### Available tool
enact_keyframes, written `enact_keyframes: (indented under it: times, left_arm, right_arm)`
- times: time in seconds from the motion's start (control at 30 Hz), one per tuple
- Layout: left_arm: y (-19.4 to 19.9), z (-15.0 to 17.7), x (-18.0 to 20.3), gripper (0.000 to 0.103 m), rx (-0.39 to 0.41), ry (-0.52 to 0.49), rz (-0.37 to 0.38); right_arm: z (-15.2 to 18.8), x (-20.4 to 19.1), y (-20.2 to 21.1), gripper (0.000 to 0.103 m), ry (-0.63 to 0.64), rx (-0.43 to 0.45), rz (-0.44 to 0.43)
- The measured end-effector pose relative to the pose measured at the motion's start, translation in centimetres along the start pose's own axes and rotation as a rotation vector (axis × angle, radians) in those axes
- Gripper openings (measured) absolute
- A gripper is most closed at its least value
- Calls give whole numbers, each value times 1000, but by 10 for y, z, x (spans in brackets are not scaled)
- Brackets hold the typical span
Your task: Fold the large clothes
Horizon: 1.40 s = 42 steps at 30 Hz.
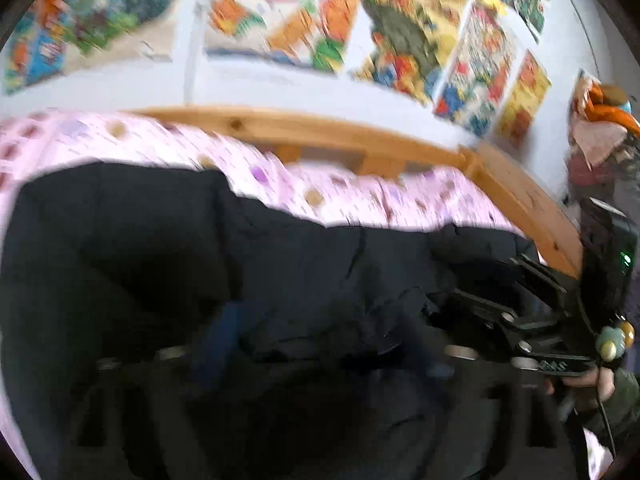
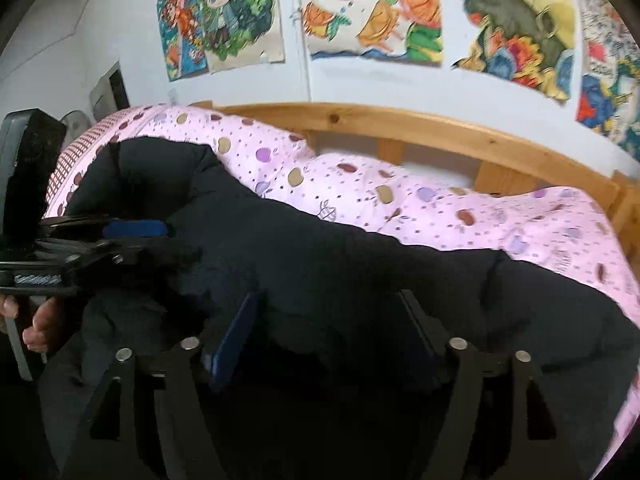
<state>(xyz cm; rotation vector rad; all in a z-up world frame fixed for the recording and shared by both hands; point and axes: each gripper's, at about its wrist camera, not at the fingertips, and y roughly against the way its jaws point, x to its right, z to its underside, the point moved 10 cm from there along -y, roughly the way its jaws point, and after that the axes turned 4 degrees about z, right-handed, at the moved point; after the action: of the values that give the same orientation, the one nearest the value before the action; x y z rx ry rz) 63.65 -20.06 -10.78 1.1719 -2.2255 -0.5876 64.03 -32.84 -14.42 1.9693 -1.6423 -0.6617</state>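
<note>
A pink duvet [image 2: 400, 208] printed with small dots and apples in tan, purple and red covers the bed. Behind it runs a pale wooden bed rail [image 2: 400, 124] with short slats below, turning a corner at the right. The white wall [image 2: 352, 80] above carries colourful cartoon posters [image 2: 224, 12], one showing a blond figure, others with orange fish and a dark green shape. At the far left stands what may be a fan [image 2: 74, 124], too small to tell. A heap of bright oddments [image 1: 600, 128] sits past the bed's corner
</note>
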Motion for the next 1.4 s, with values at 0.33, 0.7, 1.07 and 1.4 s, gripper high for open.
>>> enact_keyframes:
  times: [0.33, 0.7, 1.07, 1.4]
  left_arm:
    - [84, -14, 9, 102, 152, -11, -85]
    - [180, -7, 43, 103, 271, -119, -183]
    - [247, 26, 59, 103, 267, -239, -281]
    - [305, 56, 85, 103, 249, -294, -264]
  right_arm:
    - [-16, 6, 89, 93, -26, 125, 81]
    - [-9, -2, 184, 102, -137, 223, 97]
    - [24, -17, 254, 102, -124, 222, 146]
    - [52, -48, 303, 102, -103, 232, 139]
